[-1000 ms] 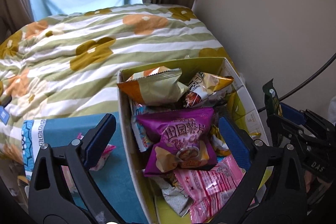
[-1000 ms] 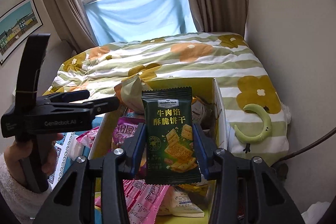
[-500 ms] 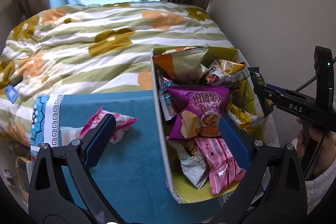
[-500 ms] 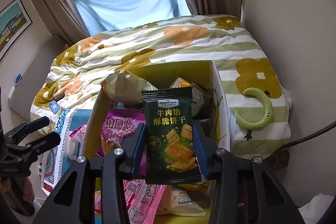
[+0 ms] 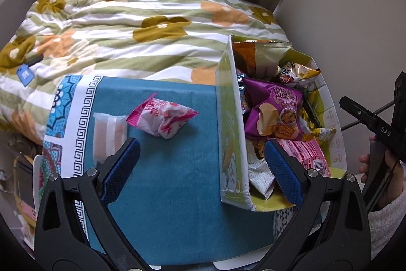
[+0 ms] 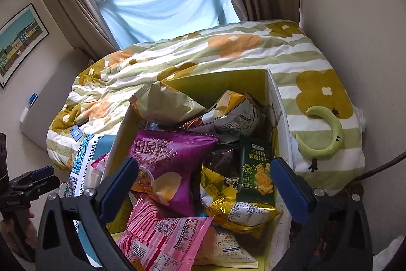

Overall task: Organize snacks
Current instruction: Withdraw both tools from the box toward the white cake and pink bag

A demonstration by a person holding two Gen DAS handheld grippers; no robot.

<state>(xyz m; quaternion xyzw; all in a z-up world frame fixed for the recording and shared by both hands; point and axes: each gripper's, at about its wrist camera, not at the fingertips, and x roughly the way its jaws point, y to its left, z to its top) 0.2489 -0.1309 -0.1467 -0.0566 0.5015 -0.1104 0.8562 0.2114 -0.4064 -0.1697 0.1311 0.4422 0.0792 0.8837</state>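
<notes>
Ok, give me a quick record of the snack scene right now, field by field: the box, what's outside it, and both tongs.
box: open cardboard box, piled with snack bags
on top: purple chip bag; green cracker pack leaning near the right wall; pink packet at the near end
outside the box: pink candy bag and pale wafer pack on the blue cloth
left tongs: open, empty, above cloth and box wall
right tongs: open, empty, above the box
</notes>
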